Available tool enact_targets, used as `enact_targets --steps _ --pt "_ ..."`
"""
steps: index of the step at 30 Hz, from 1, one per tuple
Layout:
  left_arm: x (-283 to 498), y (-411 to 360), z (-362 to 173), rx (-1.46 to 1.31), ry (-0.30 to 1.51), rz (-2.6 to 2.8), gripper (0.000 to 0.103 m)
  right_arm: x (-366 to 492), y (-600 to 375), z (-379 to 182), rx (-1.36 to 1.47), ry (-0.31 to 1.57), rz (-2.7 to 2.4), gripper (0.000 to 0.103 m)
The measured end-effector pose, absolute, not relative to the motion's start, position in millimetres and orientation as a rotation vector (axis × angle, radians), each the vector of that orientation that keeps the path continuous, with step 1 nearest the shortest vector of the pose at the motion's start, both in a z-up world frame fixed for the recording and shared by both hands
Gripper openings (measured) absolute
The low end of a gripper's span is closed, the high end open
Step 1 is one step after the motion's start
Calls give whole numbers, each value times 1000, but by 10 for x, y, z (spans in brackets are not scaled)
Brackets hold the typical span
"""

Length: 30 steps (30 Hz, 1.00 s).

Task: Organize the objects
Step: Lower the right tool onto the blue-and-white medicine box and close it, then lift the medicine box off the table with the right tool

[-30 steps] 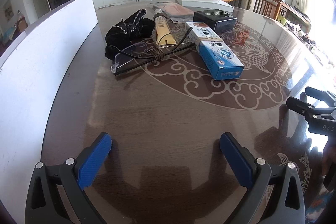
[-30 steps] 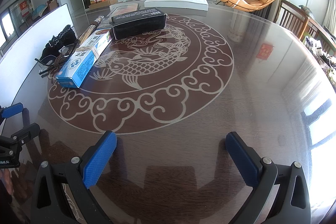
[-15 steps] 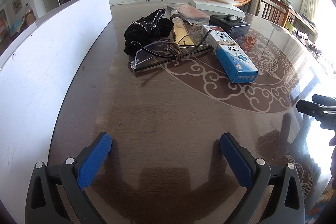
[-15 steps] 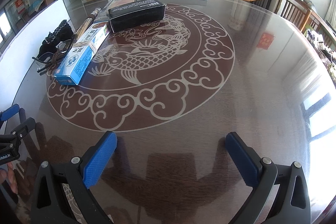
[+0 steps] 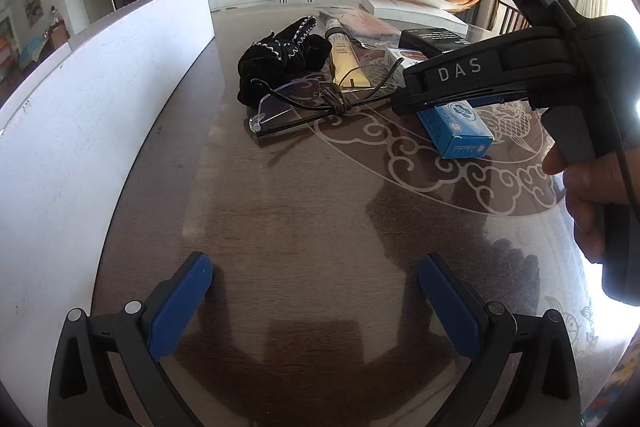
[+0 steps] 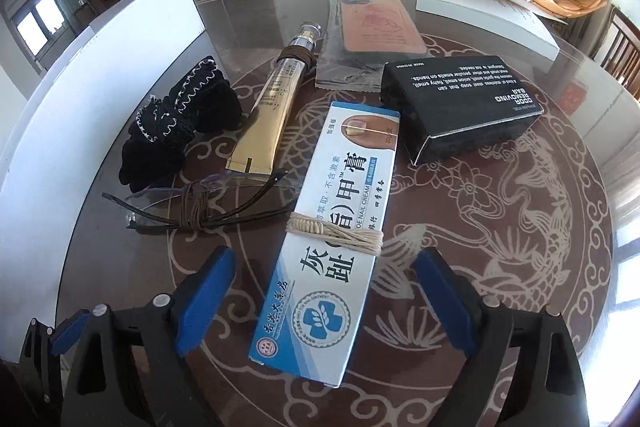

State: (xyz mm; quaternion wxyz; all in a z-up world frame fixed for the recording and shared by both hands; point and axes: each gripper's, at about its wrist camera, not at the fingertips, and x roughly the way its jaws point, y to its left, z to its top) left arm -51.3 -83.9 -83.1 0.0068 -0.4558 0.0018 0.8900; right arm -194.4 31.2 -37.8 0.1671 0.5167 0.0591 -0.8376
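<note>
A blue and white nail cream box [image 6: 332, 235] with string round it lies on the round table, its near end between the open fingers of my right gripper [image 6: 324, 291]. It also shows in the left wrist view [image 5: 456, 127], partly hidden by the right gripper's body. Left of it lie glasses [image 6: 200, 205] tied with cord, a gold tube [image 6: 272, 107] and a black cloth [image 6: 176, 131]. A black box [image 6: 460, 107] lies behind. My left gripper [image 5: 316, 291] is open and empty over bare table.
A white board [image 5: 80, 131] stands along the table's left edge. A pink phone case in a bag [image 6: 372, 31] and a white flat box [image 6: 480, 7] lie farther back. The glass table top [image 6: 520, 247] has a carp pattern.
My right gripper has moved left and forward across the table to the nail cream box, which now lies between its fingers. The left gripper has barely moved.
</note>
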Motion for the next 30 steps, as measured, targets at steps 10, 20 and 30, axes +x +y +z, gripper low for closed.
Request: enact_targets --steps 10,20,30 --pt "-527 -832 -833 -1426 6 2784 103 -1168 1248 -284 1417 121 -2476 44" --pt "-530 -834 -834 -1425 6 2784 103 -770 2344 -404 1473 45 -2735 73" --pt "-538 -835 -834 -1425 6 2785 103 -847 2241 -507 1418 62 -2743 103"
